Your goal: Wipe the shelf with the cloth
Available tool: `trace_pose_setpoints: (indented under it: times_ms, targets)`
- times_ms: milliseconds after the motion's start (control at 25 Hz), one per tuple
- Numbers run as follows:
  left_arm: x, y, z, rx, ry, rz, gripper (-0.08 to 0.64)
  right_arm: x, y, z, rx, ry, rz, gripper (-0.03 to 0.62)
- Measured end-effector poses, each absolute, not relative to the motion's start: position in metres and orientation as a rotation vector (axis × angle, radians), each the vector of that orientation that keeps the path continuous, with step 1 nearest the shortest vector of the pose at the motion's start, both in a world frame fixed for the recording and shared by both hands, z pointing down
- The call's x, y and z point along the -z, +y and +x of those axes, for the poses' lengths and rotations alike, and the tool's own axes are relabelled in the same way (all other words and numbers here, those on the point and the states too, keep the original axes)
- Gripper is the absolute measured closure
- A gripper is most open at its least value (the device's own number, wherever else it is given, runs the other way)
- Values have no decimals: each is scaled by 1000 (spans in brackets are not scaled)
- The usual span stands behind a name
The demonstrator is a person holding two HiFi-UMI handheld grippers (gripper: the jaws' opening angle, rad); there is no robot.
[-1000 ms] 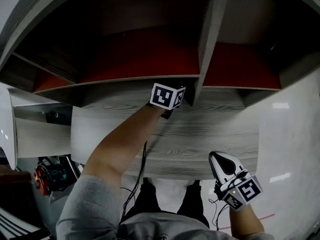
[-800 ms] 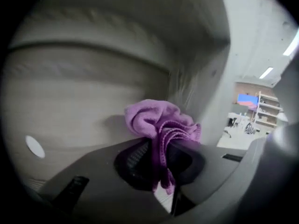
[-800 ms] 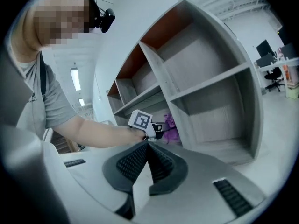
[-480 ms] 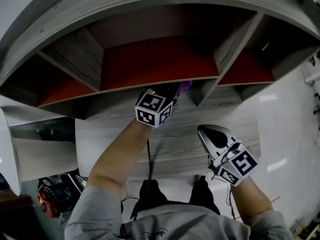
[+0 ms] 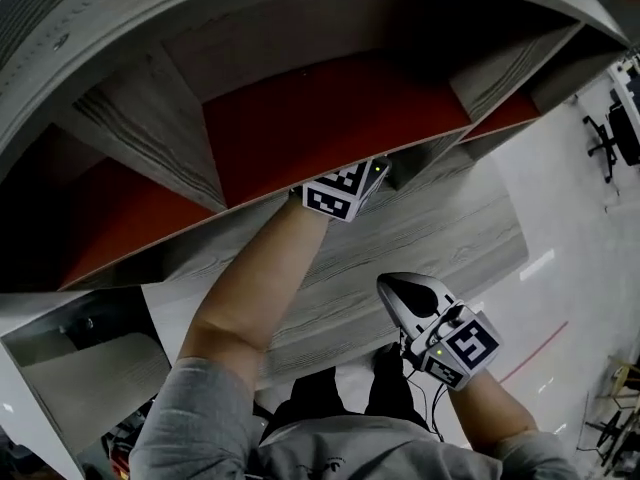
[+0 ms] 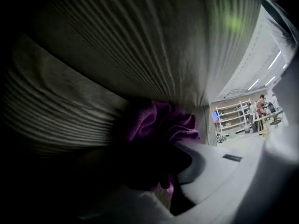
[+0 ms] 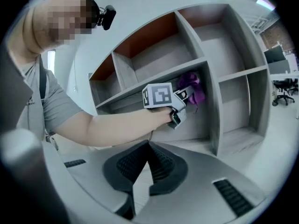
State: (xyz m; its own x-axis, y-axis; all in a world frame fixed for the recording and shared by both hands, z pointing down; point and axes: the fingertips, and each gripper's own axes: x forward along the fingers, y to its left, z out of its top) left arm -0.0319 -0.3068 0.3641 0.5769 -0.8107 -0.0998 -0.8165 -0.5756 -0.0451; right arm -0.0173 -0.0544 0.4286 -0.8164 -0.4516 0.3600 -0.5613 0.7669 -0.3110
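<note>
Left gripper point(image 7: 183, 98) clamped on bunched purple cloth point(image 6: 159, 125), reaching into a middle compartment of the grey shelf point(image 7: 233, 73), cloth up against the wood by the upright divider point(image 7: 212, 106). Right gripper point(image 5: 398, 293) outside the shelf, jaws together, nothing between them
</note>
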Motion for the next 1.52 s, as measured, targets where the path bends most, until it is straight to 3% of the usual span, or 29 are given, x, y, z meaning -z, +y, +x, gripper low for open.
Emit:
trace_pose_setpoints:
  times_ms: [360, 640, 1000, 1240, 1400, 1520]
  targets:
    - [-334, -312, -2, -23, 1314, -2560, 476, -446, -44, 8, -679, -2639, 874, 571]
    - [-377, -305, 8, 183, 1262, -2450, 466, -439, -49, 26, -664, -2630, 875, 571]
    - [-556, -292, 16, 968, 1107, -2605, 469, -457, -56, 46, -696, -2620, 898, 571]
    - [-625, -285, 16, 1390, 857, -2673, 469, -457, -59, 55, -700, -2614, 909, 571]
    - [-611, -284, 17, 1382, 856, -2726, 472, -451, -61, 56, -692, -2627, 919, 571]
    - [-525, -273, 10, 947, 1061, -2786, 472, -443, -60, 56, -687, -2635, 913, 571]
